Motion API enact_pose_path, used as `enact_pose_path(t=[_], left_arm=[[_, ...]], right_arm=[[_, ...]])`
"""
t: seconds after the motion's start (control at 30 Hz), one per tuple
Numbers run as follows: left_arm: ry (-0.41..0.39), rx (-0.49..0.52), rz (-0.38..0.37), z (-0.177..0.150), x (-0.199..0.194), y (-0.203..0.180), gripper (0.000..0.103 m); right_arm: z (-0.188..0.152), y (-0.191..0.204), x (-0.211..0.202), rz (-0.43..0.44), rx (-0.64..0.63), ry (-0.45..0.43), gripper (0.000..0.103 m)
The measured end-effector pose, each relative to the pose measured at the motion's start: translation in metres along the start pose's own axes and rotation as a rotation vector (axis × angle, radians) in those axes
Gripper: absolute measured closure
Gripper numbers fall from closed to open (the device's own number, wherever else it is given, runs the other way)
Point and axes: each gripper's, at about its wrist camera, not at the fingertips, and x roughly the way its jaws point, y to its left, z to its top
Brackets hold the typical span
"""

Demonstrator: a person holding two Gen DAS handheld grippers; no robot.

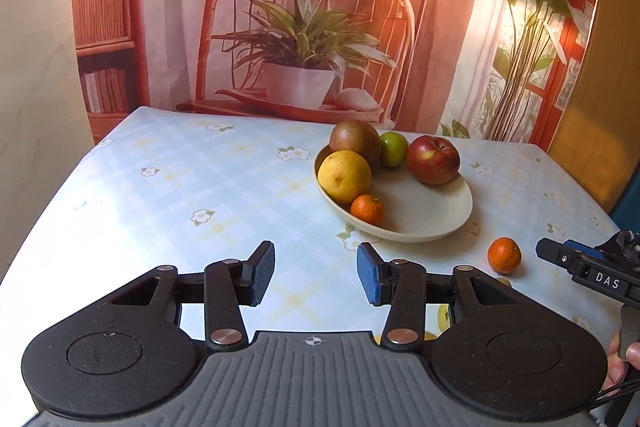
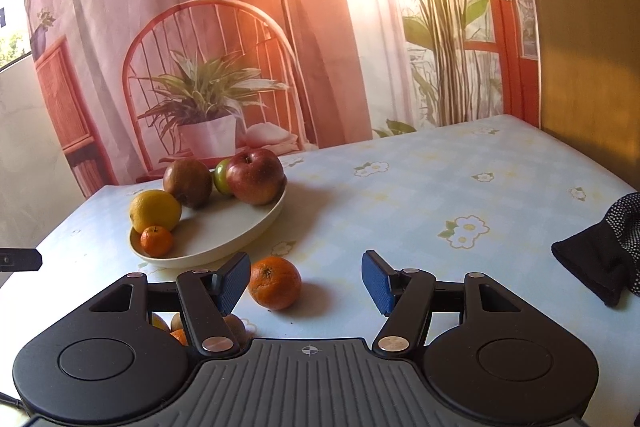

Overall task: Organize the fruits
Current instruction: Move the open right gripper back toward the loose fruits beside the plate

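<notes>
The left gripper [image 1: 316, 273], nearest the lens, hovers over the flowered tablecloth [image 1: 168, 195] with its blue pads spread apart and nothing between them. Beyond it sits a shallow cream bowl [image 1: 436, 223] holding, left to right, a yellow citrus fruit [image 1: 344, 175] with a small mandarin [image 1: 367, 209] just in front of it, a brownish-green fruit [image 1: 354, 139], a green fruit [image 1: 393, 148] and a red apple [image 1: 433, 159]. A loose mandarin [image 2: 275, 282] lies on the cloth outside the bowl, near its rim, just beside the left pad of the right gripper [image 2: 306, 283], whose fingers stand wide apart around it without touching. A dark cloth [image 2: 604, 259] lies at far right.
</notes>
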Motion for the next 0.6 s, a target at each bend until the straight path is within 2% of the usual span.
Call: enact_pose_path(t=[0.23,0.6], left_arm=[[0.025,-0.045,-0.008,-0.007,-0.006,0.018,0.055],[0.044,-0.062,-0.05,-0.015,-0.013,0.029,0.055]], right_arm=[[-0.001,0.025,-0.009,0.073,-0.069,0.034,0.045],[0.0,0.078,-0.015,0.178,-0.275,0.095,0.045]])
